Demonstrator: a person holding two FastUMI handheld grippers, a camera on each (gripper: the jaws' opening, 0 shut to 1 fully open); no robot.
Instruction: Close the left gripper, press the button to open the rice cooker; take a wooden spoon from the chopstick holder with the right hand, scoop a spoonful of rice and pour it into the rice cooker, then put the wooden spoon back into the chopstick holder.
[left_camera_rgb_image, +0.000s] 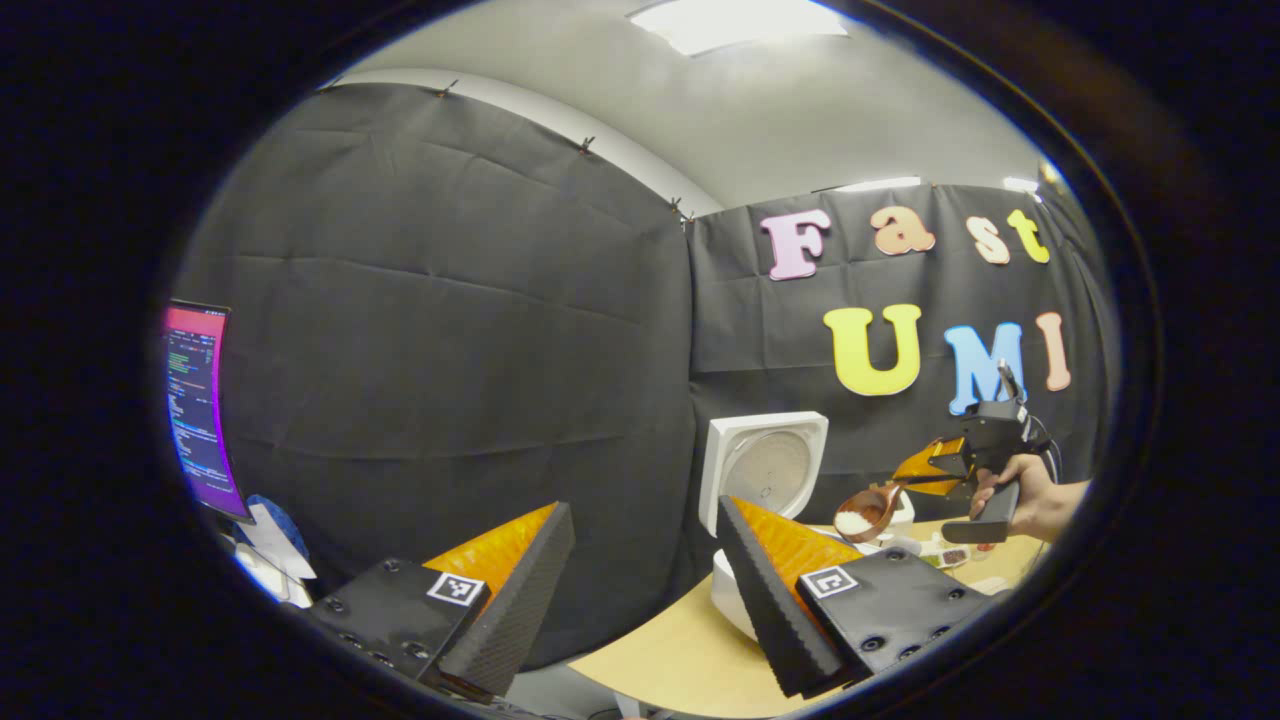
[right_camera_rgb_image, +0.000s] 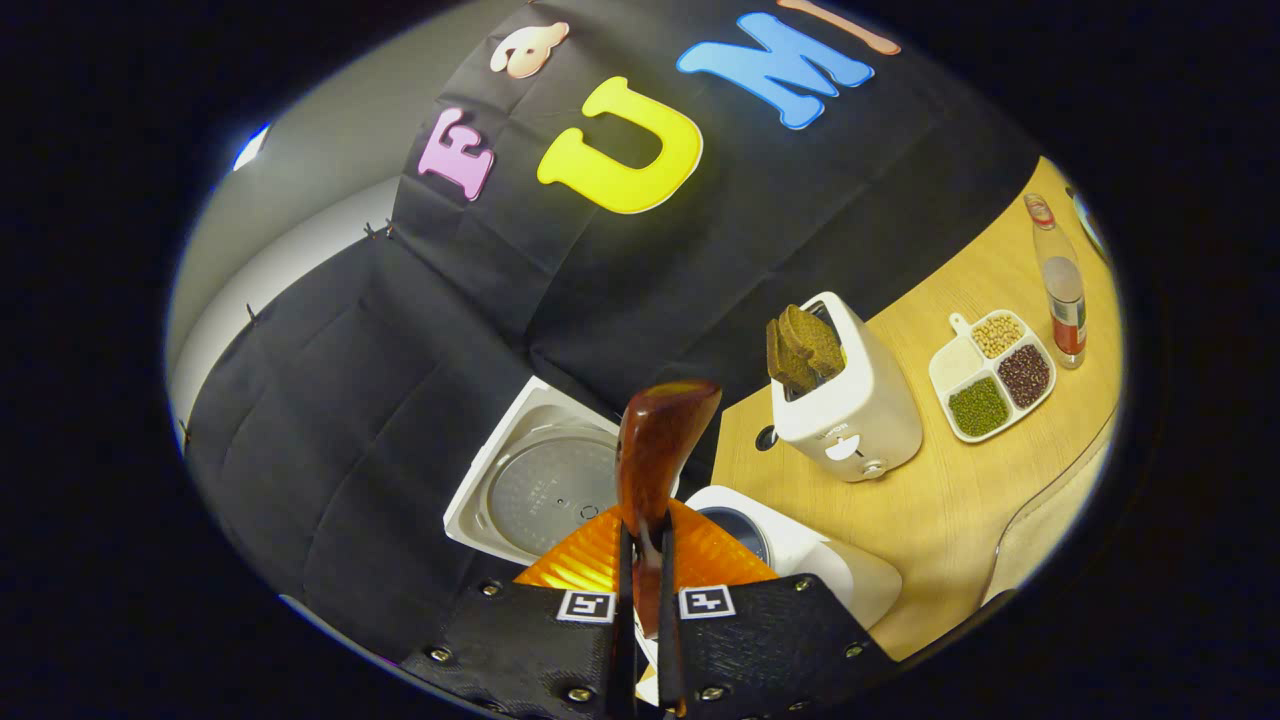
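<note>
The left claw (left_camera_rgb_image: 645, 560) hides much of the rice cooker (left_camera_rgb_image: 730, 590).

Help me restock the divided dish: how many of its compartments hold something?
4 in the divided dish: white rice nearest the toaster, pale beans at the far end, dark red beans toward the bottle, green beans nearest the table edge.

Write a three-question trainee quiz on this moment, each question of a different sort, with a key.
1. True or false: the rice cooker has its lid shut.
2. What does the right gripper hold? A) a bottle B) the wooden spoon C) a slice of bread
3. Fill in: in the left gripper view, the spoon's bowl carries white ____.

Key:
1. False: the lid stands open.
2. B: both fingers press on the spoon's handle.
3. Rice. The left gripper is open and holds nothing.
</note>
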